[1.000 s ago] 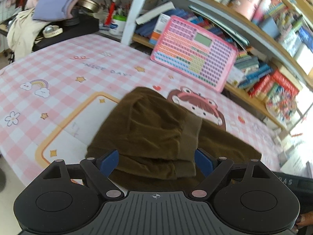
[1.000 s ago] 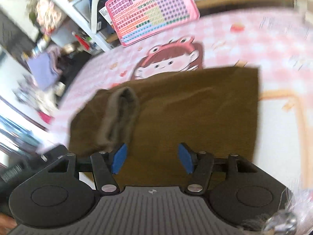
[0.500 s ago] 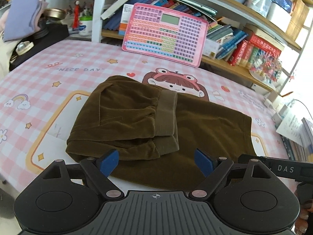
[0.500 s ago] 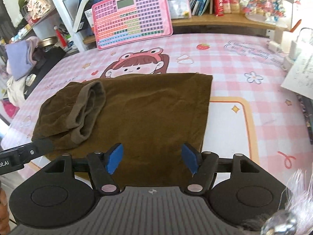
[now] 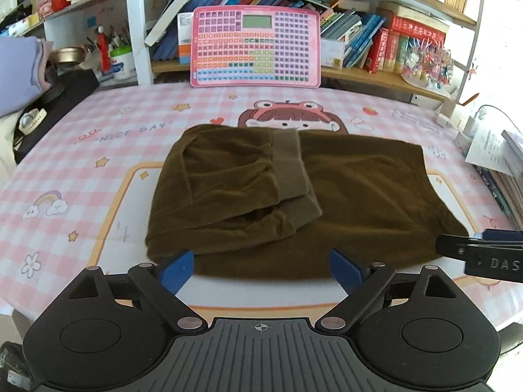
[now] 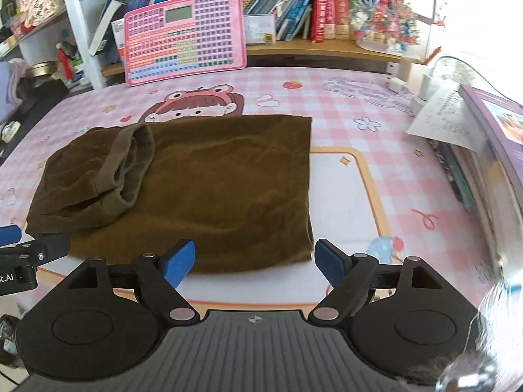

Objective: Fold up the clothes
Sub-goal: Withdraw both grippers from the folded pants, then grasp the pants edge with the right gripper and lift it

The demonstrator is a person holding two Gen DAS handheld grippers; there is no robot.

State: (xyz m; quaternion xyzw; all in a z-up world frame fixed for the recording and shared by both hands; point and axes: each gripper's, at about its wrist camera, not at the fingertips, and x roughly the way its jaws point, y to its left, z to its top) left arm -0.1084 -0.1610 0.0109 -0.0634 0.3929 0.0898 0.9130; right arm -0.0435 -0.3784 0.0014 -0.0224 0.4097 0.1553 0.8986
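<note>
Brown trousers [image 5: 294, 196] lie half-folded on the pink checked table mat [image 5: 98, 150], cuffs doubled over; our left gripper [image 5: 261, 269] and right gripper [image 6: 255, 263] hover empty, jaws opening. We should pinch both near corners evenly before folding.

"NICE DAY" printed in pale caps on pink checked table cover [image 5: 98, 163], left of the cartoon girl print [image 5: 291, 121], left wrist view. White caps "DAS", cut off at frame edge, on black body of right gripper [image 5: 480, 253] at right edge of same view. In right wrist view, white "t.AI", start cut off, on black body of left gripper [image 6: 19, 251] at left edge. Cursive line on cover near strawberry print [image 6: 292, 84] too blurred to read. Pink key-grid board [image 5: 255, 45], book spines [image 5: 402, 45], paper sheet [image 6: 441, 114]: print too small, unreadable.
</note>
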